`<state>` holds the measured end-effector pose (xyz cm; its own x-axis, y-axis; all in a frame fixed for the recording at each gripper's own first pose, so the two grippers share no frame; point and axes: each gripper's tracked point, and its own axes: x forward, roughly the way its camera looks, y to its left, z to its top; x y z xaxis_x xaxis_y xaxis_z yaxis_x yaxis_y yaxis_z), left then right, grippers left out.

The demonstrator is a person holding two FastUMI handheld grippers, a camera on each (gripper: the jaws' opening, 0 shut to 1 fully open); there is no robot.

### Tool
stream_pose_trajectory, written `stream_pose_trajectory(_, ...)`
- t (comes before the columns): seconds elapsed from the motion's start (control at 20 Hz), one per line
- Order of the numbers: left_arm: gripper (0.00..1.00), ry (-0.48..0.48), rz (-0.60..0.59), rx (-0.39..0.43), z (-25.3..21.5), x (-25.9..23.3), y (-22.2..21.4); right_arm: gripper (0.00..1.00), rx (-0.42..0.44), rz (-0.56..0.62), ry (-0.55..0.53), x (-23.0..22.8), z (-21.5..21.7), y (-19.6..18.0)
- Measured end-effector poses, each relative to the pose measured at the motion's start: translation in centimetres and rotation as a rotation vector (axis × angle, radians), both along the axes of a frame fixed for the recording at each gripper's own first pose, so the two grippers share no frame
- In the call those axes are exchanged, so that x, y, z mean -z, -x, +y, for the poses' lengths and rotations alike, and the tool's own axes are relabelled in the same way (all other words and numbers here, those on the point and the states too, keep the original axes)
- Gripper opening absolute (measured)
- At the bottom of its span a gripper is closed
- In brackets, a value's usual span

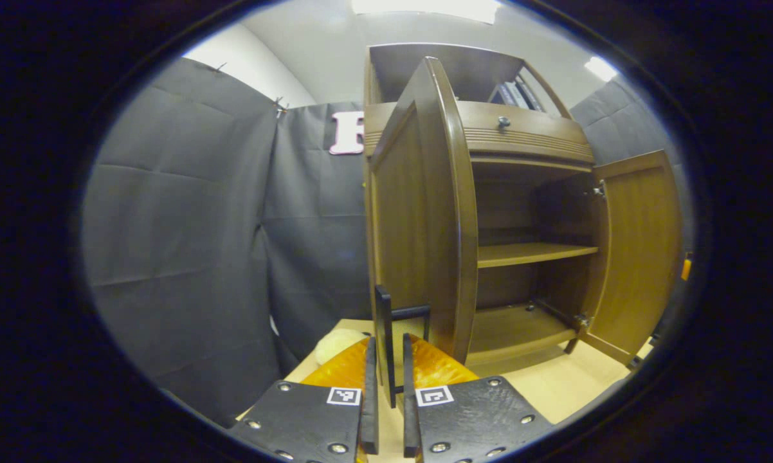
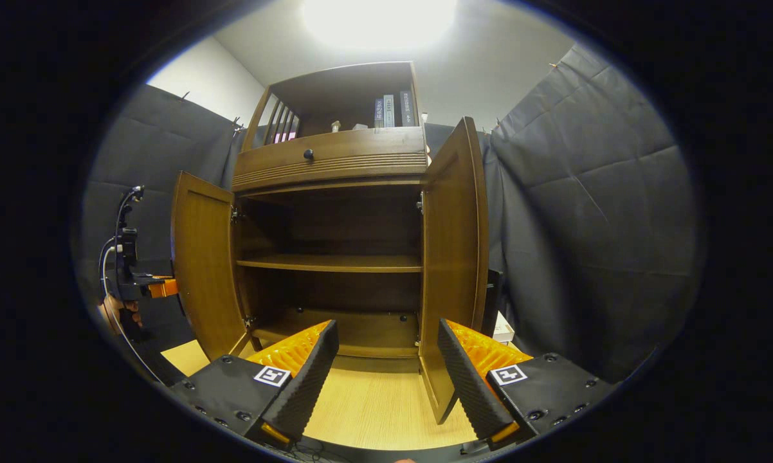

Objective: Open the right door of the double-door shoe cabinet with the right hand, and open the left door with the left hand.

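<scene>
The brown wooden shoe cabinet point(image 2: 328, 161) stands on a pale table with both doors swung out. In the left gripper view the left door point(image 1: 425, 212) shows edge-on, and its black bar handle point(image 1: 385, 321) runs down between my fingers. My left gripper point(image 1: 386, 392) is shut on that handle. In the right gripper view the right door point(image 2: 454, 257) stands open just left of my right finger point(image 2: 470, 379). My right gripper point(image 2: 386, 366) is open, holding nothing, in front of the bare lower shelves. The left door point(image 2: 203, 270) hangs open at the left, with the other gripper point(image 2: 158, 286) and a hand behind it.
A drawer with a dark knob point(image 2: 308, 154) sits above the doors, and books point(image 2: 393, 109) stand on the top shelf. Black cloth walls close in on both sides. A pale round thing point(image 1: 338, 344) lies on the table point(image 2: 373, 405) left of the cabinet, a white object point(image 2: 503, 329) right of it.
</scene>
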<state>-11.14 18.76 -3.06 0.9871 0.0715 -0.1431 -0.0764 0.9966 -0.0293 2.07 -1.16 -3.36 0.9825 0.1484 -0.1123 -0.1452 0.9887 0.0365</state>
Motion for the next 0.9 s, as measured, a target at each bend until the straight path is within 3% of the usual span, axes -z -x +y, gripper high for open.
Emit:
stream_pose_trajectory(0.6,0.14,-0.009,0.000,-0.127,7.2,-0.1,4.9,0.97,-0.035,-0.004,-0.010,0.3,2.3,-0.8)
stream_pose_trajectory(0.8,0.19,-0.006,-0.004,-0.191,10.2,-0.2,6.9,0.97,-0.042,-0.011,-0.015,-0.1,2.7,-1.2)
stream_pose_trajectory(0.85,0.19,0.005,-0.008,-0.191,10.6,-0.5,7.5,0.93,-0.042,-0.011,-0.017,-0.3,2.7,-1.2)
stream_pose_trajectory(0.9,0.19,0.016,-0.013,-0.185,10.8,-0.8,8.0,0.97,-0.042,-0.014,-0.016,-0.4,2.7,-1.3)
